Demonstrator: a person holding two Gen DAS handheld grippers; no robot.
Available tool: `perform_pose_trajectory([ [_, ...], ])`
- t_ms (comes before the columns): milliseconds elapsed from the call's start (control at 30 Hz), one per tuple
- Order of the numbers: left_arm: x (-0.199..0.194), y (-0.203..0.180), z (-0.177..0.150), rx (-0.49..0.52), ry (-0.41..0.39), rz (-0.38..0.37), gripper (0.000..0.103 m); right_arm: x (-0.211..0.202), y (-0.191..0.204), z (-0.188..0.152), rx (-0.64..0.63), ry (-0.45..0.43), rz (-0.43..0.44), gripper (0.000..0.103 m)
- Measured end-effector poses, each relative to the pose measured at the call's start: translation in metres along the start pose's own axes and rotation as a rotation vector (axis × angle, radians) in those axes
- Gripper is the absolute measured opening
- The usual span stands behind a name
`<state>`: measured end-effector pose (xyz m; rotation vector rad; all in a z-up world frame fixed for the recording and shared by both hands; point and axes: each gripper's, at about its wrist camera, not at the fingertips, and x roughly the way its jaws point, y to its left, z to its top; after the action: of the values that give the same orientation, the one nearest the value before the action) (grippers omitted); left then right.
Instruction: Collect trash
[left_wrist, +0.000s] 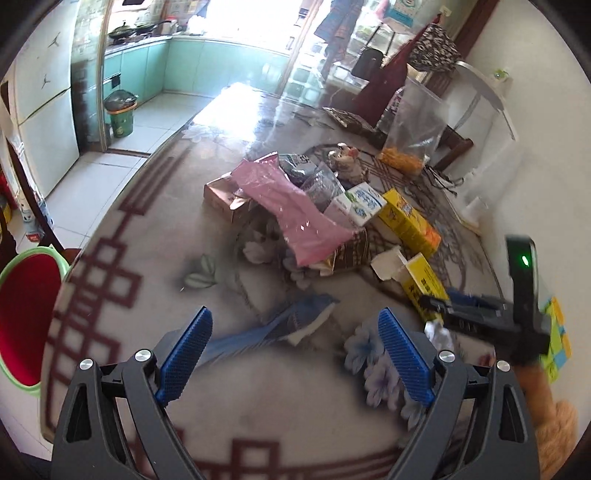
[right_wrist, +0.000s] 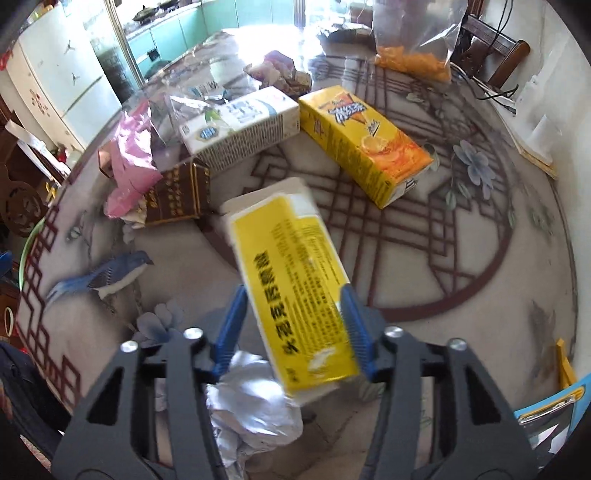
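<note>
Patterned table (right_wrist: 424, 236): right gripper (right_wrist: 293, 328) clamps yellow box (right_wrist: 295, 280), black txt, white flap; left gripper (left_wrist: 295, 350) released.

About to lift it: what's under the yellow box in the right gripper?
Crumpled white paper lies under the near end of the yellow box; patterned table lies beyond. Anything directly beneath the box is hidden.

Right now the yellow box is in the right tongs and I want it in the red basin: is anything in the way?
No loose thing lies between the yellow box and the red basin, only bare table with a painted bird. The left tongs hover open over that stretch, though.
</note>
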<state>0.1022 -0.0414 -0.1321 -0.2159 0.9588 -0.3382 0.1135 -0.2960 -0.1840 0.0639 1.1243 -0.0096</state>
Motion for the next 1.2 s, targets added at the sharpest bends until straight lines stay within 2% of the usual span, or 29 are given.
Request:
perform_pose_trajectory([
  [100, 0.02, -0.008, 0.015, -0.027, -0.007, 0.041, 0.087, -0.003, -0.002, 0.0, 0.043, -0.019, 0.049, 0.042],
  [367, 0.073, -0.011, 0.061, -0.121, -0.001, 0.142, 0.087, 0.001, -0.001, 0.001, 0.069, -0.019, 0.084, 0.043],
  [433, 0.086, -0.008, 0.074, -0.156, 0.005, 0.164, 0.087, 0.002, -0.003, 0.002, 0.081, -0.021, 0.09, 0.052],
  [467, 0.091, -0.006, 0.079, -0.174, 0.008, 0.168, 0.087, 0.002, -0.004, 0.002, 0.091, -0.023, 0.093, 0.067],
  [500, 0.096, -0.006, 0.083, -0.19, 0.009, 0.17, 0.087, 0.002, -0.005, 0.002, 0.101, -0.027, 0.096, 0.075],
  [567, 0.108, -0.003, 0.092, -0.215, 0.02, 0.175, 0.087, 0.002, -0.007, 0.003, 0.114, -0.033, 0.104, 0.078],
  [633, 0.119, 0.0, 0.098, -0.243, 0.042, 0.178, 0.087, 0.003, -0.009, 0.004, 0.127, -0.032, 0.101, 0.086],
  [767, 0.142, 0.001, 0.104, -0.277, 0.104, 0.182, 0.085, 0.004, -0.011, 0.007, 0.141, -0.032, 0.105, 0.088],
  [867, 0.149, -0.002, 0.102, -0.266, 0.114, 0.198, 0.081, 0.003, -0.01, 0.008, 0.135, -0.035, 0.125, 0.093],
  [933, 0.152, -0.005, 0.103, -0.238, 0.115, 0.205, 0.07, 0.004, -0.009, 0.009, 0.135, -0.029, 0.152, 0.093],
  [1000, 0.155, -0.006, 0.102, -0.23, 0.134, 0.189, 0.052, 0.004, -0.009, 0.009, 0.135, -0.03, 0.163, 0.093],
  [1067, 0.156, -0.005, 0.101, -0.218, 0.146, 0.174, 0.038, 0.003, -0.008, 0.01, 0.132, -0.042, 0.165, 0.093],
  [1100, 0.155, -0.006, 0.1, -0.206, 0.144, 0.173, 0.027, 0.001, -0.008, 0.01, 0.133, -0.052, 0.164, 0.093],
  [1167, 0.147, -0.01, 0.1, -0.168, 0.125, 0.176, 0.012, -0.001, -0.007, 0.01, 0.132, -0.068, 0.148, 0.093],
  [1200, 0.142, -0.012, 0.1, -0.153, 0.111, 0.175, 0.012, -0.002, -0.007, 0.01, 0.13, -0.074, 0.133, 0.093],
])
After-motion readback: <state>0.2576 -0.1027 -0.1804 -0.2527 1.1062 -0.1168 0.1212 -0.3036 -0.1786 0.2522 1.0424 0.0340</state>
